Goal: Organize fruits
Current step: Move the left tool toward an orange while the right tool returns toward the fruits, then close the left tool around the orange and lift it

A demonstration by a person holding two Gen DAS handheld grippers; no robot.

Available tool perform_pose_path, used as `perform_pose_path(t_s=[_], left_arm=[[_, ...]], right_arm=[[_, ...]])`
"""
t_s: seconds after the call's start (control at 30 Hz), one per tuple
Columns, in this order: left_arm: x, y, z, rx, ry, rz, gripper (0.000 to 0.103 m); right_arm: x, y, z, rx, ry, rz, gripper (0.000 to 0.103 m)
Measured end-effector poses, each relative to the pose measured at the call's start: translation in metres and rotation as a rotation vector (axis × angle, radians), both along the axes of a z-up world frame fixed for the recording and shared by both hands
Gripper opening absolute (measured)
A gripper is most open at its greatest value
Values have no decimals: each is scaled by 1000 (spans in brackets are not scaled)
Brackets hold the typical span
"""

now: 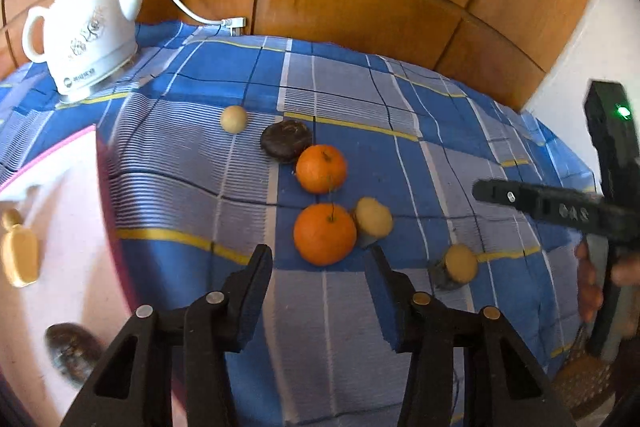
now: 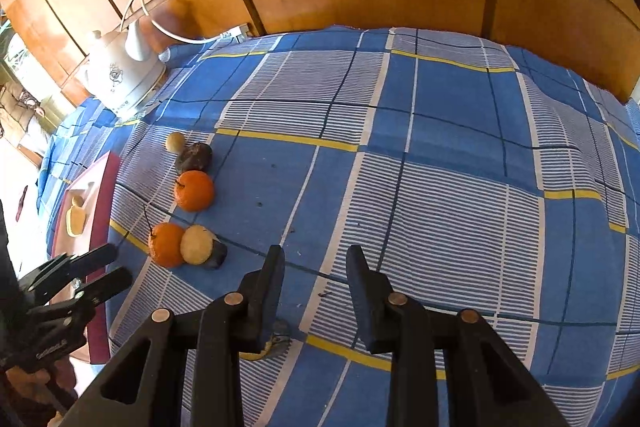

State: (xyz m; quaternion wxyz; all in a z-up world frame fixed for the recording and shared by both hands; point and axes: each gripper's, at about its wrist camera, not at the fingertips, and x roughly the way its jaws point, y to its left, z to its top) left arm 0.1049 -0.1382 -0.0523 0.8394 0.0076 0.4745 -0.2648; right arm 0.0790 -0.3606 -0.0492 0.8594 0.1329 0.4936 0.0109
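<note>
Left wrist view gives us the counter (image 1: 440, 155) under a blue plaid cloth, a white kettle (image 1: 84, 39) at its far left, and a pink tray (image 1: 68, 211) at the left edge. Mid-cloth lie two oranges, far orange (image 1: 321, 169) and near orange (image 1: 325, 234), a dark round fruit (image 1: 286, 140) and three pale small fruits (image 1: 374, 217). Our left gripper (image 1: 320, 267) hangs partly open just before the near orange, gripping nothing. Our right gripper (image 2: 316, 267) is narrow and empty over bare cloth
</note>
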Motion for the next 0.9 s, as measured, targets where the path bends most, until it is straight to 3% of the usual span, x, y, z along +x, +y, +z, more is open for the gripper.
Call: perform_pose_path(t_s=[0.43, 0.53, 0.77, 0.9], left_arm=[[36, -12, -35, -106, 87, 64, 54], [40, -8, -37, -158, 120, 65, 42], [36, -4, -34, -159, 120, 46, 40], [26, -3, -33, -116, 96, -6, 41]], right_arm=[[0, 2, 3, 17, -9, 12, 32], [1, 4, 3, 12, -10, 20, 32], [1, 3, 2, 12, -9, 13, 32], [1, 1, 3, 17, -12, 7, 32]])
